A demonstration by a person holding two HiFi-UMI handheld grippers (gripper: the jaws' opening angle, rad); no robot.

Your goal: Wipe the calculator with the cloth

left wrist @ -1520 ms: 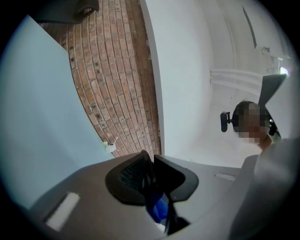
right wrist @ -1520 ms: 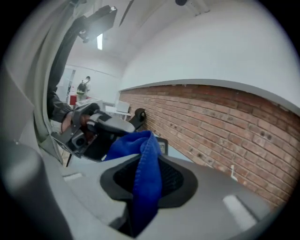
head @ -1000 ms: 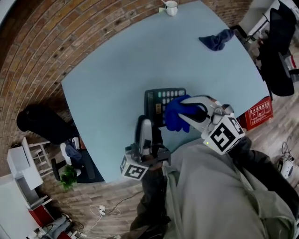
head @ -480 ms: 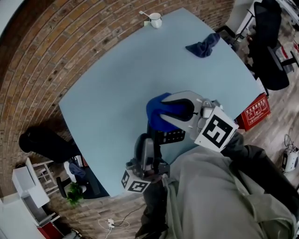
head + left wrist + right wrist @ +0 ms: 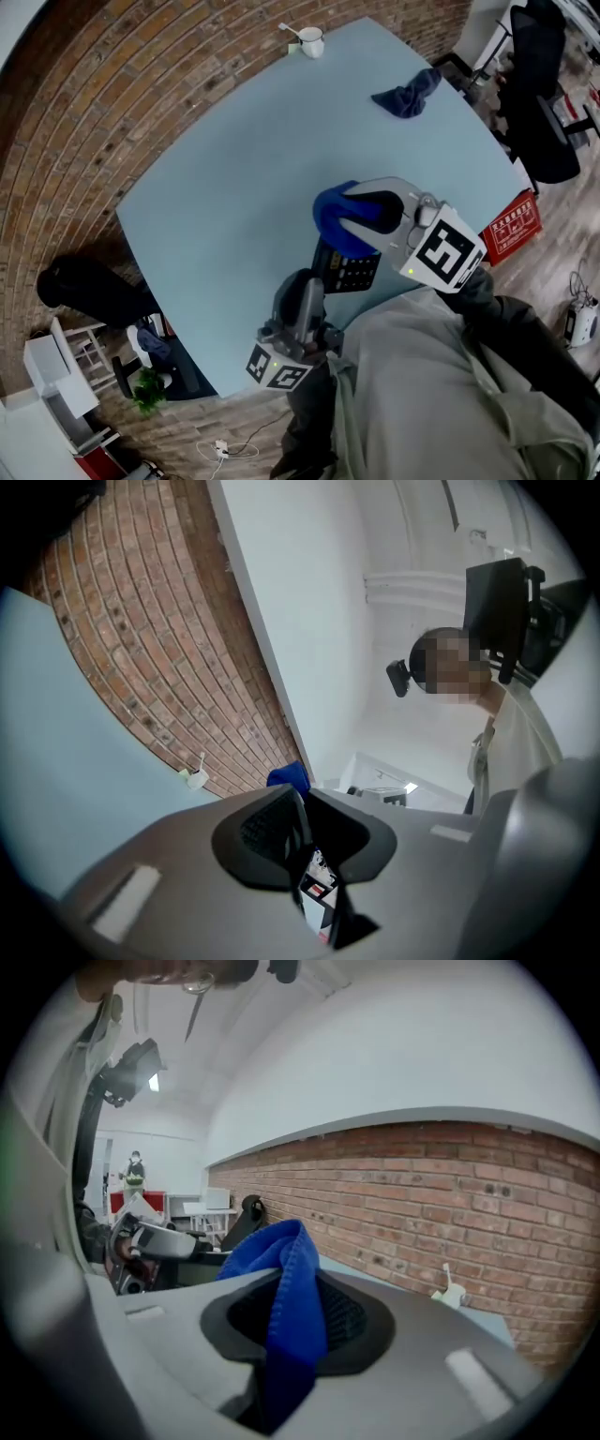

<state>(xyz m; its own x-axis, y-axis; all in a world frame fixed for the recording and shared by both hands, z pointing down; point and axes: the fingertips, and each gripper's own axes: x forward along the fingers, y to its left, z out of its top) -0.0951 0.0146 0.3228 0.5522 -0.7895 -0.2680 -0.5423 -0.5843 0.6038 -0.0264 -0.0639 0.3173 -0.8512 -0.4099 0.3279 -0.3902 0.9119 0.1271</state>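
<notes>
Calculator [image 5: 351,271] sits just beside cloth [image 5: 332,219] pinched in right gripper [image 5: 359,216].

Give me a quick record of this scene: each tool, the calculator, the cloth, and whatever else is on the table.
left tool: shut on the calculator, at its near edge
right tool: shut on the blue cloth
blue cloth: bunched over the calculator's far end
calculator: keys facing up
elsewhere on table: white cup, dark blue cloth, both far side

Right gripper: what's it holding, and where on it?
A blue fabric cloth, pinched at a fold between the jaws; a bunched loop sticks out beyond them.
</notes>
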